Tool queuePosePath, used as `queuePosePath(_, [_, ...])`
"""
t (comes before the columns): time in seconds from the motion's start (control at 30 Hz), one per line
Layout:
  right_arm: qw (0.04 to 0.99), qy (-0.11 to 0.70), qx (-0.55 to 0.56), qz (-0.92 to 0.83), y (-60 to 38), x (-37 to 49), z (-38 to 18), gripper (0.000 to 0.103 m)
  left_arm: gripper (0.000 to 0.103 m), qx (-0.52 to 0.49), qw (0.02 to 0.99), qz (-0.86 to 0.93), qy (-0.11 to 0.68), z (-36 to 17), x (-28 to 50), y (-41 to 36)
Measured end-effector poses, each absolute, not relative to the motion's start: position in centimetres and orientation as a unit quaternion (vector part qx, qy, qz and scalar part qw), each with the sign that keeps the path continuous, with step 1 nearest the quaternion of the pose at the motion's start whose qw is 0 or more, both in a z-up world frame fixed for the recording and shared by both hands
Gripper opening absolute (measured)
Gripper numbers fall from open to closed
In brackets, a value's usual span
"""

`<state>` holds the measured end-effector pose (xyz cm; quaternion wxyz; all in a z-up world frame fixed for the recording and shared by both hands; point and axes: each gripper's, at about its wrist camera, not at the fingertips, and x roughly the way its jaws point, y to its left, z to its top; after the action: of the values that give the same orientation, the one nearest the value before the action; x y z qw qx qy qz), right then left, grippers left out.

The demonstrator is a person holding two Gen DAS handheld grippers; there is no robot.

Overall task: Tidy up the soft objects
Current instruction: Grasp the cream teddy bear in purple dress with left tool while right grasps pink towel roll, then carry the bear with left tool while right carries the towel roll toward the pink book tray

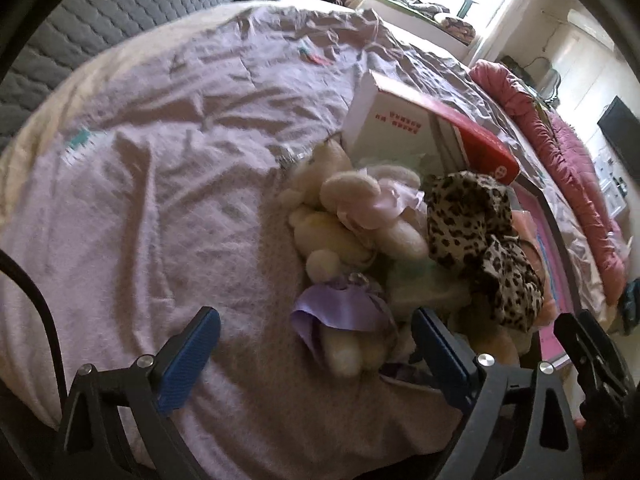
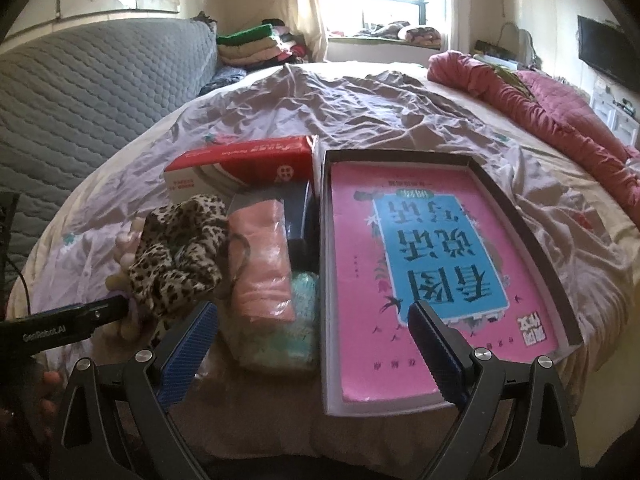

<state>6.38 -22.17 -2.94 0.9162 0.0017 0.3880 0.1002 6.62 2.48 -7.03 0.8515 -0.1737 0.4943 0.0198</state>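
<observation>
A cream plush toy with a purple ribbon lies on the lavender bedsheet, beside a leopard-print cloth. My left gripper is open and points down at the toy's lower end, which lies between the blue pads untouched by the left one. In the right wrist view the leopard cloth sits left of a pink folded towel in plastic and a teal soft pack. My right gripper is open above the teal pack and the tray's near corner, holding nothing.
A red-and-white box and a dark box stand behind the soft things. A pink book lies in a grey-rimmed tray on the right. A pink quilt lines the bed's far right side, and a grey quilted headboard rises at left.
</observation>
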Motion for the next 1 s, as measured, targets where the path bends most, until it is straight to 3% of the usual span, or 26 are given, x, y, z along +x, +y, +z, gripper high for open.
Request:
queuePosePath(0.4, [0.912, 0.389, -0.037, 0.122, -20.1, 8.7, -3.8, 0.092, 0.078, -0.189, 0.855, 0.008, 0.482, -8.2, 7.8, 3.2])
queuePosePath(0.5, [0.909, 0.394, -0.054, 0.127, -19.4, 9.4, -4.3, 0.075, 0.076, -0.195, 0.855, 0.006, 0.481, -8.4, 7.9, 3.4])
queuePosePath(0.53, [0.906, 0.397, -0.052, 0.136, -19.2, 9.7, -4.5, 0.064, 0.076, -0.197, 0.855, 0.005, 0.48, -8.5, 8.0, 3.4])
queuePosePath(0.63, [0.897, 0.415, -0.061, 0.136, -18.5, 10.4, -5.5, 0.055, 0.07, -0.199, 0.856, 0.003, 0.478, -8.7, 8.4, 3.5])
queuePosePath(0.67, [0.899, 0.413, -0.065, 0.133, -18.4, 10.4, -5.6, 0.053, 0.068, -0.198, 0.856, 0.003, 0.478, -8.8, 8.5, 3.5])
queuePosePath(0.8, [0.903, 0.403, -0.028, 0.144, -19.7, 10.2, -5.3, 0.042, 0.045, -0.195, 0.857, -0.017, 0.476, -9.0, 9.1, 3.2])
queuePosePath(1.0, [0.909, 0.389, -0.005, 0.149, -20.5, 9.2, -4.4, 0.04, 0.034, -0.176, 0.865, -0.024, 0.469, -8.6, 8.8, 2.7])
